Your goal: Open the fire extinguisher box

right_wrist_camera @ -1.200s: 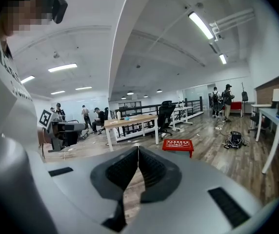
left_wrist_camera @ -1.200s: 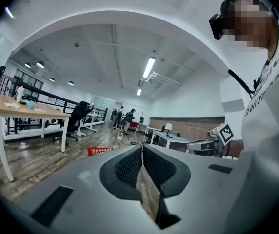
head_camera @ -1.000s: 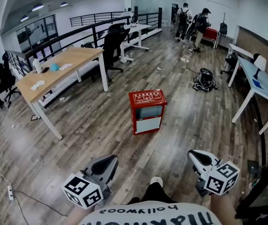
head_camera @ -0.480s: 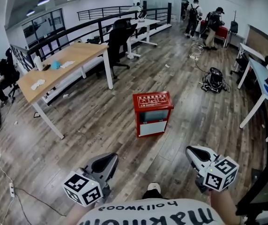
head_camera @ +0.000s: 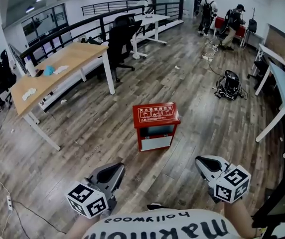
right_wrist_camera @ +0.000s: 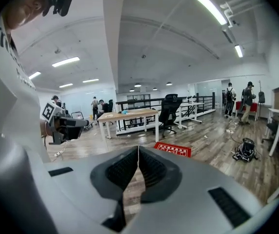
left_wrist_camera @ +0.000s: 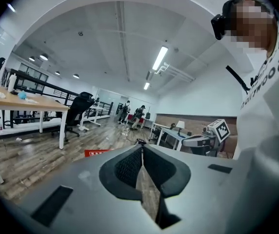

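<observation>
A red fire extinguisher box stands on the wood floor ahead of me, lid down, with white print on its top and a pale front panel. Its red top also shows in the right gripper view and as a sliver in the left gripper view. My left gripper is held low at the left, well short of the box, its jaws shut with nothing between them. My right gripper is held low at the right, also shut and empty, about a pace from the box.
A long wooden table and a black office chair stand to the left beside a black railing. A black bag lies on the floor at the right near white desks. People stand at the far end.
The box has come nearer and sits lower in the head view as I step toward it. Both grippers stay low and shut.
</observation>
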